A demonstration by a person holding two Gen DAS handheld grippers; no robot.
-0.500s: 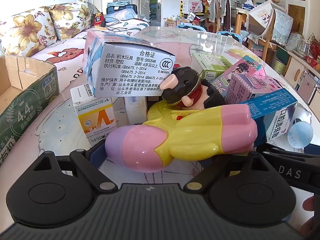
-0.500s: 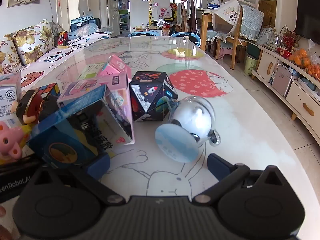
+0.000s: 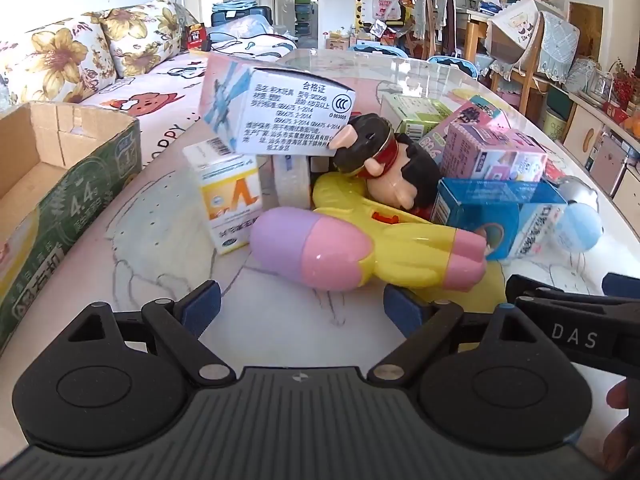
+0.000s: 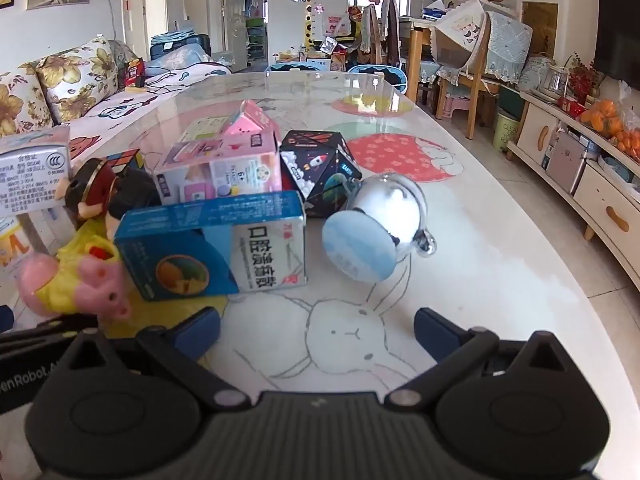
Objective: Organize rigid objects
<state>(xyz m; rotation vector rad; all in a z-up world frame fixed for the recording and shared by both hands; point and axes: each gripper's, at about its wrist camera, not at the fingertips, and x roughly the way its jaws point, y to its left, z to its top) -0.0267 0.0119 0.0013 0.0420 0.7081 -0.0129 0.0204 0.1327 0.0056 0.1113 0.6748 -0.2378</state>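
2 boxes (image 3: 496, 222) (image 3: 230, 200) flanking toy figure (image 3: 372, 240), cardboard carton (image 3: 60, 184) left.

Glossy plastic doll (image 3: 372, 236), paper boxes (image 3: 280, 116), glossy table (image 4: 480, 264)

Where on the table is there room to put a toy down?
Bare table lies right of the clear globe toy, toward the far edge. Another patch sits between the cardboard box and the yellow-and-white box. The middle pile around the blue box is crowded.
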